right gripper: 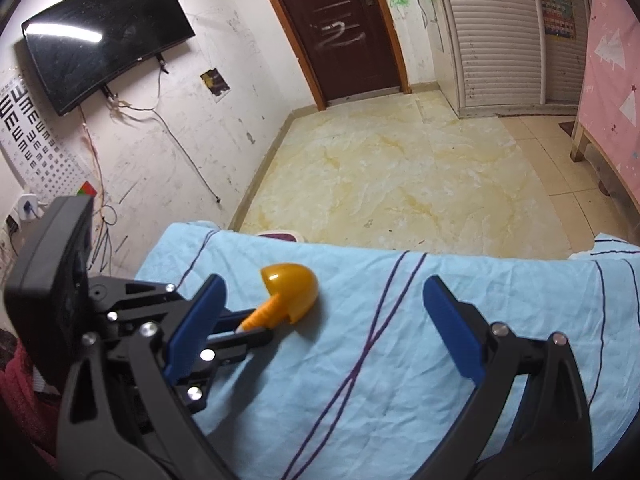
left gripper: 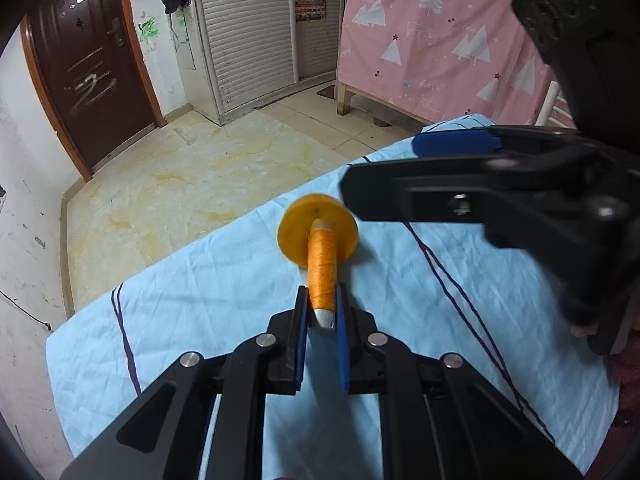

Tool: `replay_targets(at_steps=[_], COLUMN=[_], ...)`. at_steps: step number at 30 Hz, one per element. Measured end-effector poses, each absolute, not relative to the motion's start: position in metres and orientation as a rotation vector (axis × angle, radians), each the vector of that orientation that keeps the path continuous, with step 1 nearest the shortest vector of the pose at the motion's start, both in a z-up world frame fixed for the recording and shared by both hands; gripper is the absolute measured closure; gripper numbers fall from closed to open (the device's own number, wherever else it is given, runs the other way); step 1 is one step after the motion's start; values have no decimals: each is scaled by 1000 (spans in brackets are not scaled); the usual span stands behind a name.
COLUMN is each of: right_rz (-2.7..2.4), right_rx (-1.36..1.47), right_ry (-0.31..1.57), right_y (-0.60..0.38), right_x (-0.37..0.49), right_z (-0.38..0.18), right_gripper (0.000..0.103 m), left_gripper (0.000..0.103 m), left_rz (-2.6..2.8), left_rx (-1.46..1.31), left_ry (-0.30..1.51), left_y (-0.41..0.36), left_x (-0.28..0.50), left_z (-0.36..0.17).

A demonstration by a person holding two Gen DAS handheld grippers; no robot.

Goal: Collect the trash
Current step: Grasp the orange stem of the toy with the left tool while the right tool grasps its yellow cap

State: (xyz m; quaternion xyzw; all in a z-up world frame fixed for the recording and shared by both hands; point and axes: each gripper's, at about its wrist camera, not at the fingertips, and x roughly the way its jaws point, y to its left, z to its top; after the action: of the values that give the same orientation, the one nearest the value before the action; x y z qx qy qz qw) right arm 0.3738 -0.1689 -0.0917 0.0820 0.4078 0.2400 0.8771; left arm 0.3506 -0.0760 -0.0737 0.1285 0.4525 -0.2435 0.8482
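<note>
An orange mushroom-shaped toy (left gripper: 318, 240) with a domed cap and a ribbed stem lies on the light blue sheet (left gripper: 200, 292). My left gripper (left gripper: 322, 304) is shut on the stem, with the cap pointing away from me. In the right wrist view the toy (right gripper: 290, 292) lies left of centre with the left gripper's fingers (right gripper: 240, 338) closed on its stem. My right gripper (right gripper: 324, 324) is wide open and empty, hovering over the sheet (right gripper: 400, 360) just right of the toy. The right gripper also shows in the left wrist view (left gripper: 416, 168), above and right of the toy.
The sheet covers a table whose far edge (right gripper: 400, 250) drops to a yellow tiled floor (right gripper: 400, 176). A pink curtain (left gripper: 440, 40) hangs at the right. A brown door (right gripper: 340, 28), a white slatted cabinet (right gripper: 500, 36) and a wall TV (right gripper: 104, 36) stand beyond.
</note>
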Motion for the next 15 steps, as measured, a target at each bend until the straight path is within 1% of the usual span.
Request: replay_targets(at_steps=[10, 12, 14, 15], right_rz=[540, 537, 532, 528], right_rx=[102, 74, 43, 34], right_ry=[879, 880, 883, 886], right_y=[-140, -135, -129, -128], right_x=[374, 374, 374, 374], right_z=[-105, -108, -111, -112], right_gripper=[8, 10, 27, 29], left_gripper=[99, 99, 99, 99], left_rz=[-467, -458, -448, -443], left_rx=[251, 241, 231, 227], left_ry=[957, 956, 954, 954], left_y=[-40, -32, -25, -23], left_x=[310, 301, 294, 292], left_z=[-63, -62, -62, -61])
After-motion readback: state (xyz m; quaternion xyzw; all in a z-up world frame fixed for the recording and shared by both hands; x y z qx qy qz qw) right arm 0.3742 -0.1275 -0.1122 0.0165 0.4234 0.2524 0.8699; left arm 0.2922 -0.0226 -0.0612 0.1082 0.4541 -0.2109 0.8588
